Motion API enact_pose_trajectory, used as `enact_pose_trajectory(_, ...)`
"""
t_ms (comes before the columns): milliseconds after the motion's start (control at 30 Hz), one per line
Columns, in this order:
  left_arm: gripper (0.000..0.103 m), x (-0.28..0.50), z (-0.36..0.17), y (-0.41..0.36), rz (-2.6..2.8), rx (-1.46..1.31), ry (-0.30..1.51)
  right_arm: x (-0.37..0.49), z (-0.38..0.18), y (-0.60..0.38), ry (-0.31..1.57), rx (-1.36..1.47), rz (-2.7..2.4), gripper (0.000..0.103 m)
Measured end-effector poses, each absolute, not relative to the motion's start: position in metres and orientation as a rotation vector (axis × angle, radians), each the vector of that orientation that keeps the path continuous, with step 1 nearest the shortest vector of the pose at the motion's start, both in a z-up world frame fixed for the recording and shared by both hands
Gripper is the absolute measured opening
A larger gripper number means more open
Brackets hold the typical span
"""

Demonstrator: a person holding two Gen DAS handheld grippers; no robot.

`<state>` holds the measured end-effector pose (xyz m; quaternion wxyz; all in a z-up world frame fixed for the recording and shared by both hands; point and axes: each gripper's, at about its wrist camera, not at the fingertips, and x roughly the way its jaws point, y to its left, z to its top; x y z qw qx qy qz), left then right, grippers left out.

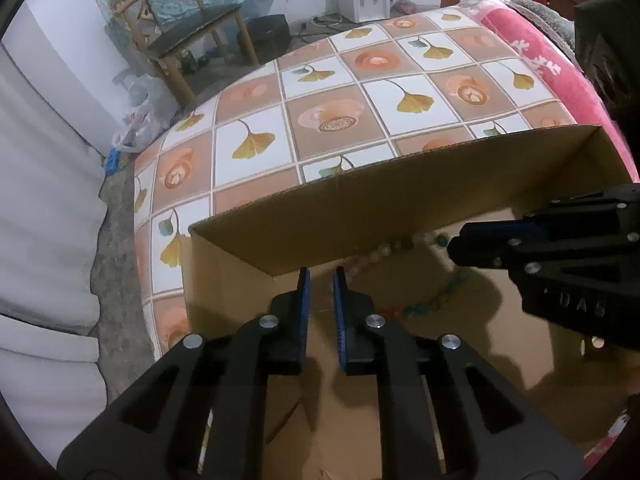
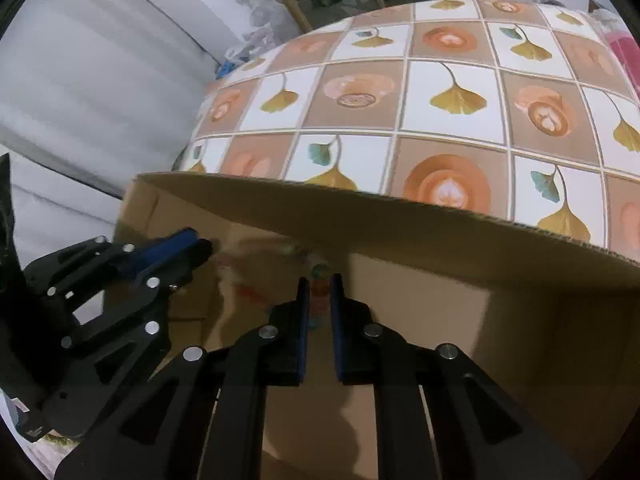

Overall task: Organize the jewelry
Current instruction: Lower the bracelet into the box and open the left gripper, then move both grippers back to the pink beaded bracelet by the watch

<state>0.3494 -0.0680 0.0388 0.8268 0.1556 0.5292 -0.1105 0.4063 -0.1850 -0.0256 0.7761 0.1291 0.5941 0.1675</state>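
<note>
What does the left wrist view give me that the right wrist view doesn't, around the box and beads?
Left wrist only: the bead strand trailing across the box floor, the left tongs empty above it, and a wooden chair beyond. Right wrist only: beads sitting between the right tongs. Both: the cardboard box, the ginkgo-patterned tablecloth, and the opposite tongs.

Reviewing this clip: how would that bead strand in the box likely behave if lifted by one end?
The bead strand lies in a loose curve on the cardboard box floor, so it is probably floppy and would dangle. Its round beads look smooth, so it may slip from the right tool. It probably weighs little.
</note>
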Motion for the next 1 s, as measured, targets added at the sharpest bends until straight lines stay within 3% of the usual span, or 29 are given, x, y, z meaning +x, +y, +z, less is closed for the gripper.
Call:
enact_pose_trajectory(67,0.045,0.346,0.044,-0.069,-0.212,0.349,1.091,0.403,-0.022,-0.192,1.277,0.302,0.35,0.025)
enact_pose_trajectory(100,0.046,0.344,0.048,-0.069,-0.206,0.353,1.071,0.401,-0.018,-0.196,1.262,0.311,0.348,0.034)
enact_pose_trajectory(200,0.048,0.33,0.071,-0.068,-0.209,0.364,1.005,0.388,0.001,-0.205,1.208,0.305,0.349,0.035)
enact_pose_trajectory(533,0.078,0.235,0.179,-0.031,-0.254,0.261,0.738,0.284,0.102,-0.237,0.935,0.358,0.414,0.045)
enact_pose_trajectory(767,0.085,0.136,0.202,0.001,-0.293,0.169,0.642,0.187,0.14,-0.239,0.791,0.396,0.517,0.047)
enact_pose_trajectory(1000,0.087,0.063,0.179,0.033,-0.15,0.185,0.55,0.117,0.138,-0.224,0.748,0.35,0.561,0.048)
